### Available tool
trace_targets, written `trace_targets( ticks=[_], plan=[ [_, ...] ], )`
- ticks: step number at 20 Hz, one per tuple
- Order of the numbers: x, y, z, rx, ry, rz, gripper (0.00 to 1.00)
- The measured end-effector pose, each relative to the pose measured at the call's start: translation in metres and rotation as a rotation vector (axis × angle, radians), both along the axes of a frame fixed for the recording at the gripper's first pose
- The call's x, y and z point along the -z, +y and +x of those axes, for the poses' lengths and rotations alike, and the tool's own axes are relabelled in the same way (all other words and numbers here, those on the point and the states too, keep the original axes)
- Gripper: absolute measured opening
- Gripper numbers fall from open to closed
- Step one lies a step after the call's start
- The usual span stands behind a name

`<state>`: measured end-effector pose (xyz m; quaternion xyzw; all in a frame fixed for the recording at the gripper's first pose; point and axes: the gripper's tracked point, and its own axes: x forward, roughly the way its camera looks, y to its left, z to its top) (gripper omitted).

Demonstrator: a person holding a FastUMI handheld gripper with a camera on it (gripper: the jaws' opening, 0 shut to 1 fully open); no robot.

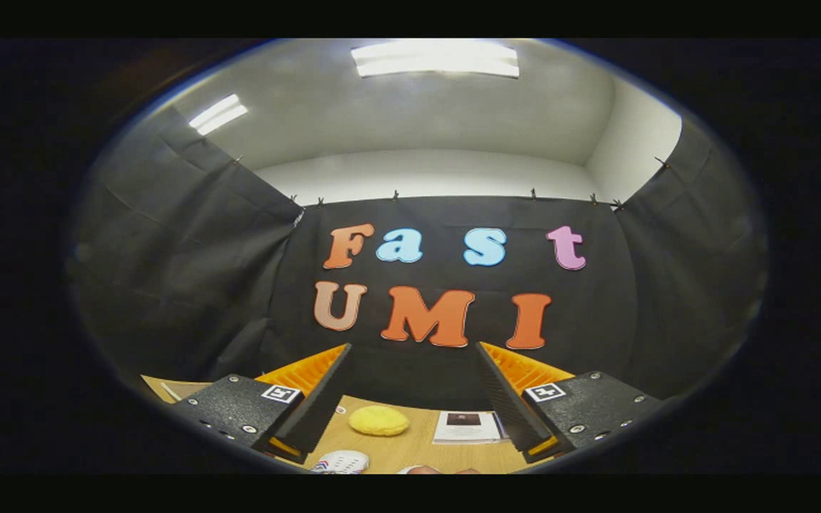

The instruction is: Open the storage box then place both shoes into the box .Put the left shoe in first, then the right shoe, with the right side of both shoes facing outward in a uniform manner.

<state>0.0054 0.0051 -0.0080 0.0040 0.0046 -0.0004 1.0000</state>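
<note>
My gripper (410, 388) is held high above a wooden table (417, 445), tilted up toward the booth wall, with its fingers wide apart and nothing between them. Below and between the fingers, the tip of a white shoe (341, 462) with coloured stripes peeks in beside the left finger (314, 402). A second pale rounded shape (421, 469) shows just to its right; I cannot tell what it is.
A yellow round soft thing (378, 420) lies on the table between the fingers. A small white card with a dark picture (466, 427) rests to its right, close to the right finger. Black cloth walls enclose the table at back and sides.
</note>
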Motion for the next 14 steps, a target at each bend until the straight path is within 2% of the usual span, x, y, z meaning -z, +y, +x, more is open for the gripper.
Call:
trace_targets(
  ticks=[8,14],
  plan=[
    [0.02,0.018,0.004,-0.033,0.037,0.049,0.99],
    [0.056,0.057,0.007,-0.117,0.14,0.085,0.99]
  ],
)
